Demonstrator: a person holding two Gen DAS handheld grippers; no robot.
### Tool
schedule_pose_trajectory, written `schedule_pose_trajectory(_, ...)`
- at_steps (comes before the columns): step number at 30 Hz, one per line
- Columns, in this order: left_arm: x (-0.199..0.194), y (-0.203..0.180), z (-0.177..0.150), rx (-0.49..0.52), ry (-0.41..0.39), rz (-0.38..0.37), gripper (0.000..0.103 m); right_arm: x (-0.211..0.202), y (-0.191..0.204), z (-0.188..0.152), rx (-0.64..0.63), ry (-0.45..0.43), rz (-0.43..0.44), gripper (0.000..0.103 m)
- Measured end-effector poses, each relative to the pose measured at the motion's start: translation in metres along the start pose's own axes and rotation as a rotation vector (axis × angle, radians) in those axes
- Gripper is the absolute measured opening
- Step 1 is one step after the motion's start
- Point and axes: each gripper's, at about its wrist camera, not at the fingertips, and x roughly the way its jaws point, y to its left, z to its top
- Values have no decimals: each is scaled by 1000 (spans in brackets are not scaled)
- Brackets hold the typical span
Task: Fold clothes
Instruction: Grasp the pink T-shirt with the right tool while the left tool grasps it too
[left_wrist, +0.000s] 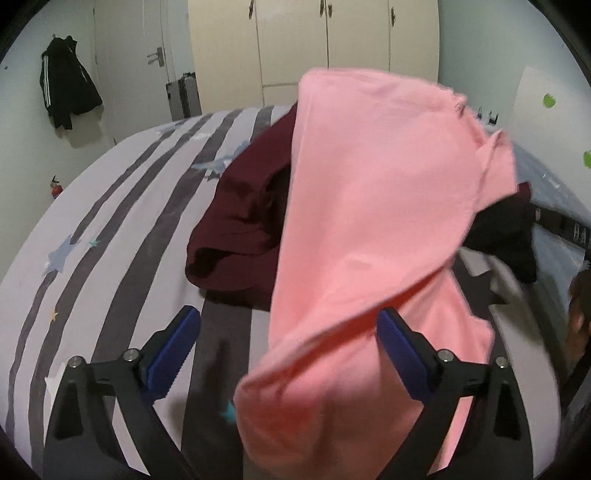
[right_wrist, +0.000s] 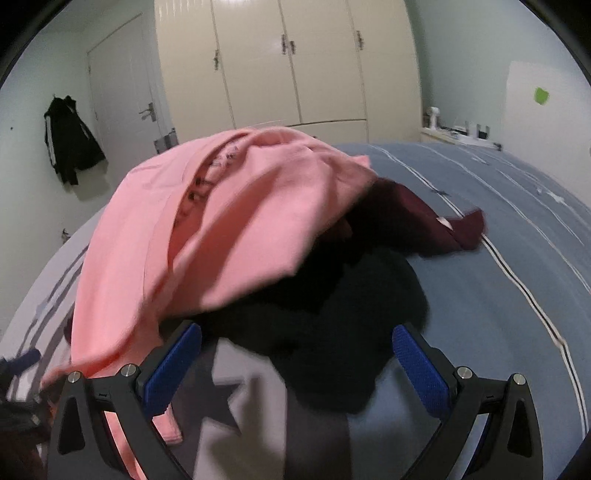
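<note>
A pink garment (left_wrist: 369, 229) lies blurred and bunched over a pile of clothes on the bed; it also shows in the right wrist view (right_wrist: 221, 221). Under it lie a maroon garment (left_wrist: 240, 221) and a black garment (right_wrist: 332, 314). The maroon one also shows in the right wrist view (right_wrist: 436, 221). My left gripper (left_wrist: 288, 339) is open, its jaws wide apart, with the pink cloth hanging between them and not pinched. My right gripper (right_wrist: 295, 354) is open and empty, just short of the black garment.
The bed has a grey-striped star sheet (left_wrist: 110, 240) and a blue cover (right_wrist: 498, 240). A cream wardrobe (right_wrist: 288, 66), a door (right_wrist: 122, 92) and a hanging black jacket (left_wrist: 68, 85) stand behind. A nightstand (right_wrist: 458, 134) is at far right.
</note>
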Motion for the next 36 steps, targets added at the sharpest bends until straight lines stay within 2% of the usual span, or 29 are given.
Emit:
schedule_pose_trajectory(1, 6, 0, 0, -1, 21, -7, 80, 5, 0, 6, 2, 4, 6, 103)
schedule_pose_trajectory(3, 17, 1, 0, -2, 54, -20, 62, 16, 1, 19, 5, 12, 17, 102)
schedule_pose_trajectory(4, 21, 1, 1, -2, 65, -21, 56, 22, 1, 25, 7, 16, 22, 102)
schedule_pose_trajectory(6, 24, 0, 2, -1, 74, -44, 38, 32, 1, 38, 10, 24, 33, 102)
schedule_pose_trajectory(8, 20, 0, 2, 7, 71, -55, 28, 43, 2, 50, 14, 31, 45, 102)
schedule_pose_trajectory(9, 18, 0, 2, 11, 69, -60, 17, 47, 2, 56, 18, 36, 39, 100)
schedule_pose_trajectory(10, 16, -1, 2, 16, 67, -64, 10, 53, 3, 60, 12, 53, 45, 94)
schedule_pose_trajectory(11, 10, 2, 3, 9, 61, -70, 8, 57, 5, 62, 2, 70, 61, 70)
schedule_pose_trajectory(12, 4, 5, 4, -2, 53, -75, 6, 60, 8, 62, -19, 91, 62, 44)
schedule_pose_trajectory(14, -16, 18, 7, -35, 24, -95, 6, 61, 13, 61, -60, 121, 55, 23)
schedule_pose_trajectory(18, -77, 48, 11, -44, -58, -96, 2, 40, 4, 56, -43, 132, 86, 9)
schedule_pose_trajectory(23, -172, 83, 9, -57, -123, -124, 2, -37, 1, 37, -47, 87, 155, 8)
schedule_pose_trajectory(27, -237, 115, -22, -103, -54, -124, 2, -130, 19, -2, -89, 103, 205, 5)
schedule_pose_trajectory(29, -264, 130, -40, -119, -3, -116, 3, -171, 27, -33, -76, 156, 237, 5)
schedule_pose_trajectory(32, -299, 151, -85, -137, 72, -63, 3, -228, 43, -83, -54, 241, 280, 5)
schedule_pose_trajectory(36, -293, 189, -154, -215, 219, 19, 4, -274, 89, -178, -109, 415, 322, 5)
